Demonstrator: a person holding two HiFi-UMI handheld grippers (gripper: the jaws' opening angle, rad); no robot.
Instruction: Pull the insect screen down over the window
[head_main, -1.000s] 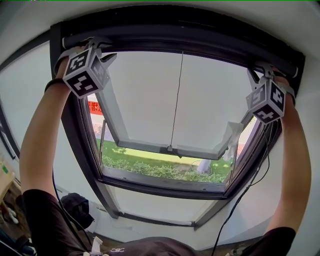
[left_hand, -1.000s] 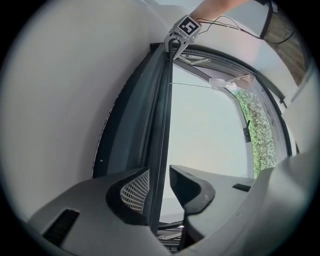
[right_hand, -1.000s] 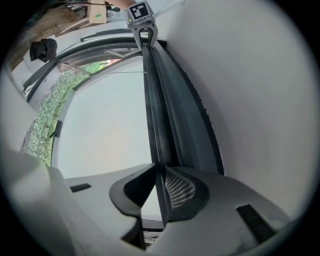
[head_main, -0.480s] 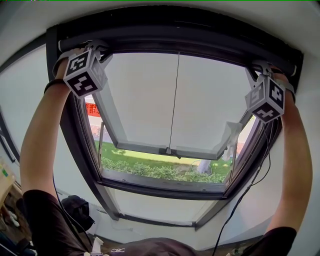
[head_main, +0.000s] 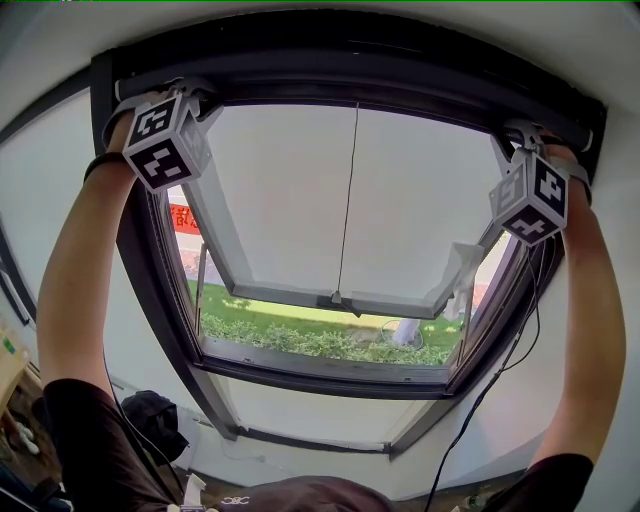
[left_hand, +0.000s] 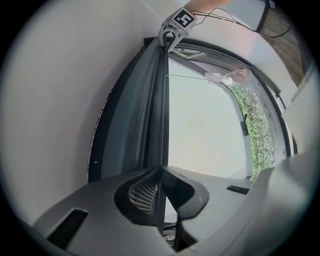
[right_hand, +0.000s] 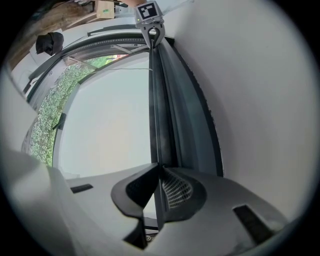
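The insect screen's dark pull bar (head_main: 360, 92) lies rolled up along the top of the window frame (head_main: 140, 280). My left gripper (head_main: 192, 95) is raised to the bar's left end and my right gripper (head_main: 520, 132) to its right end. In the left gripper view the thin bar (left_hand: 162, 100) runs between the jaws of the left gripper (left_hand: 161, 170), which are closing with the pads against it. The right gripper view shows the same: the bar (right_hand: 155, 100) sits pinched in the closing right gripper (right_hand: 159, 167). Each view also shows the other gripper at the bar's far end.
Below the bar, the window sash (head_main: 330, 298) is tilted open outward, with a thin cord (head_main: 348, 200) hanging down its middle. Grass and bushes (head_main: 320, 340) lie outside. A cable (head_main: 500, 370) hangs beside my right arm. A dark bag (head_main: 155, 415) sits low at the left.
The left gripper's cube has shifted slightly up and to the left. The right gripper has stayed at the bar's right end.
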